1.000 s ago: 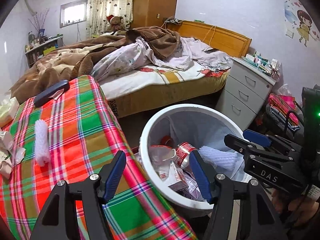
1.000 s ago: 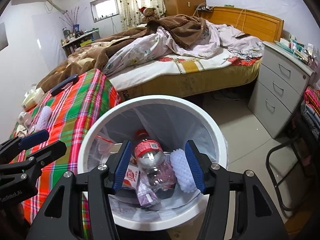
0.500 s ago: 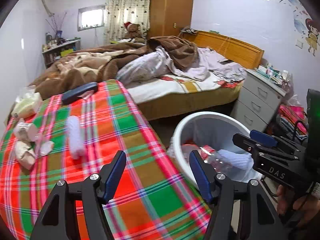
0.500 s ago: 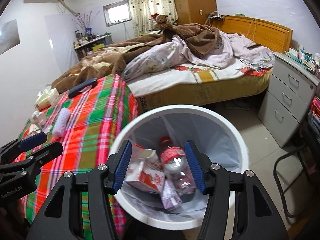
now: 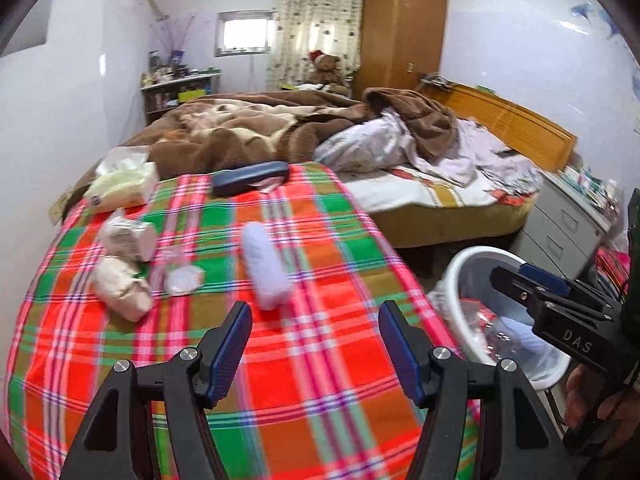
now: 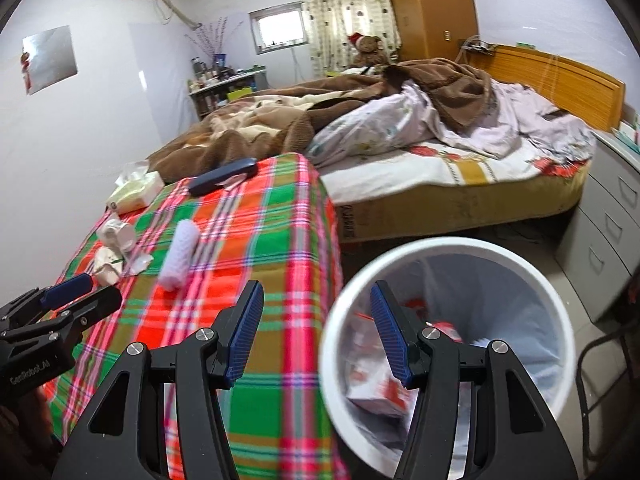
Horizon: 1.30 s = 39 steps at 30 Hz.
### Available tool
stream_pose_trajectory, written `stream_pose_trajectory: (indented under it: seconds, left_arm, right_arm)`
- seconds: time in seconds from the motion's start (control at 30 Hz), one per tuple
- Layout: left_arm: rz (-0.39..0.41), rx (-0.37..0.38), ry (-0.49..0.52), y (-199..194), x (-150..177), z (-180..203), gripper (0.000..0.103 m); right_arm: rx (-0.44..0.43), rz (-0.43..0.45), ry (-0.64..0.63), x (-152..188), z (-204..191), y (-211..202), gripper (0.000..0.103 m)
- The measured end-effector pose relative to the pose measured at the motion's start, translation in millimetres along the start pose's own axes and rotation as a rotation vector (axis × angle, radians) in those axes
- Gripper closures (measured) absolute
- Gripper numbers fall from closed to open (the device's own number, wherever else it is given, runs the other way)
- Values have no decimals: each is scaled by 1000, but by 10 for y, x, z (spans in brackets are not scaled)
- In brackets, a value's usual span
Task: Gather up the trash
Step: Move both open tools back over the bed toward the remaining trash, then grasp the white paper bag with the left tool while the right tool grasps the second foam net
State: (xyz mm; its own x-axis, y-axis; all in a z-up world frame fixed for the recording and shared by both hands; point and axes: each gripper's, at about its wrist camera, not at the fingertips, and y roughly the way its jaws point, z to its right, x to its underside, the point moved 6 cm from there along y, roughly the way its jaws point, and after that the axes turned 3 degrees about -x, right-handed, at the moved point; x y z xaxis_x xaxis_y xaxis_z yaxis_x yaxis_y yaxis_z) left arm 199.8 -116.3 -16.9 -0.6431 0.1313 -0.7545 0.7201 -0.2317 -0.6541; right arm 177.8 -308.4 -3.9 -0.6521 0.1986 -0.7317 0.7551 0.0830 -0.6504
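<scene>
Ahead of the left gripper [image 5: 314,334], fingers spread and empty, white foam net [image 5: 266,266] lying lengthwise on plaid cloth [image 5: 320,380], right gripper [image 6: 316,332] open, empty, right finger over white bin [image 6: 540,280].

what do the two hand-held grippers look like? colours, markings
Both match: black angular finger arms with silver screws and ribbed blue pads. The left hand-held gripper carries white "GenRobot.AI" lettering on its body, read in the right wrist view. The right hand-held gripper shows "DAS" in the left wrist view. No cables or sleeves visible.
</scene>
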Motion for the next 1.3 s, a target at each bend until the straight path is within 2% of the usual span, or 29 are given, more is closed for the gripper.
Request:
stream_pose_trajectory:
  seconds: [0.43,0.57,0.8,0.97,1.3]
  left_arm:
    - [-2,-125,-146,27,-13,-1028,38]
    - [-20,-178,-191,80,6,-1340,38]
    - [-62,-225,-257,242,91,-1756,37]
    - [-76,-198,-299,391,99,-1917,34]
    - [-122,-191,-362,808,-18,-2080,34]
  right_arm:
    - [-83,-50,-97,-109,-578,367,43]
    - [-109,-74,-133,-135,-772,525,43]
    - [-144,-123,-141,-160,-1007,801,43]
    - [-153,-151,-143,-173,-1102,966,43]
    - [-174,-224,-149,-130,-1248,1274,43]
